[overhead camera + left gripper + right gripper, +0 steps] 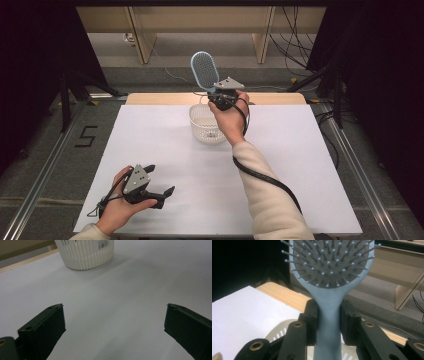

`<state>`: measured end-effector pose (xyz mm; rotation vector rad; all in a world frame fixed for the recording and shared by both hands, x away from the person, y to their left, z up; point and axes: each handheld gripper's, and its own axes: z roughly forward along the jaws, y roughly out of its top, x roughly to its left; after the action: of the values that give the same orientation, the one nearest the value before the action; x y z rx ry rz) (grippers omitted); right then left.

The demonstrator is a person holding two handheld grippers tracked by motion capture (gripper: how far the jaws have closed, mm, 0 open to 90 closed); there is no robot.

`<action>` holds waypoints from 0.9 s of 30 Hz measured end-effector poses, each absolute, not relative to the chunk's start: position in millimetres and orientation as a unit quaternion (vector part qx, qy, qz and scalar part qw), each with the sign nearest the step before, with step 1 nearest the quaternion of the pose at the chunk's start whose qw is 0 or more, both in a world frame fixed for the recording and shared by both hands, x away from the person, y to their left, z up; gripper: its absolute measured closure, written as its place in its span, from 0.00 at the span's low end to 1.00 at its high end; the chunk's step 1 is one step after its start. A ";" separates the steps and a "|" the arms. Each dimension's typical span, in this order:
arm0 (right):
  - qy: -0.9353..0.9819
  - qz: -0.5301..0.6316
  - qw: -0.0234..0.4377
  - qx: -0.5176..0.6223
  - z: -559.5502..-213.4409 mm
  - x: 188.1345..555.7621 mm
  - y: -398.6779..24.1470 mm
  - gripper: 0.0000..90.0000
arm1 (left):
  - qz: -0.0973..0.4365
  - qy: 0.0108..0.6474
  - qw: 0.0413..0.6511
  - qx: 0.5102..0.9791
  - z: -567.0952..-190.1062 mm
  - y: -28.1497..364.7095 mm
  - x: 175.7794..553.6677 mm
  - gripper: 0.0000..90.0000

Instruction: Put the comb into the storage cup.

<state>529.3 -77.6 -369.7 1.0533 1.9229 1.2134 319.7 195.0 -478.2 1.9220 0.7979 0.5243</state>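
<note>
Right gripper (216, 95) raised above the far edge of the table (150, 145), jaws clamped tight on the neck of a pale blue hairbrush (202, 70). Brush head up and bristles toward the camera, top of the head cut off in the right gripper view (329, 262); lower end of the handle lost behind the jaws there. Held directly over a white slatted basket (205, 127) near the middle of the far edge, brush and basket apart. Basket partly covered by the right hand (229, 117) in the high view, contents impossible to make out; only its lower wall (85, 255) caught in the left gripper view, rim cut off at the top, a barcode label too small to read.

Left gripper (157, 182) near the front left corner of the table, low over the white surface, jaws spread wide with nothing between them (113, 322). Touching the surface or just above it: impossible to tell. Left hand (117, 205) partly cut off at the bottom edge.
</note>
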 end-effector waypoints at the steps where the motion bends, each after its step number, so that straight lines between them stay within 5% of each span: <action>1: 0.729 0.459 0.312 0.399 -370.0 529.6 -77.5 0.78 | 0.214 0.327 0.478 0.787 -478.3 195.1 319.7 0.03; 27: 0.731 0.458 0.313 0.397 -372.1 530.1 -76.3 0.78 | 0.215 0.326 0.477 0.787 -478.4 195.2 319.7 0.03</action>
<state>530.1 -76.3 -372.1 1.0460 1.9274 1.2084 319.7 195.2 -478.4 1.9232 0.7973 0.5243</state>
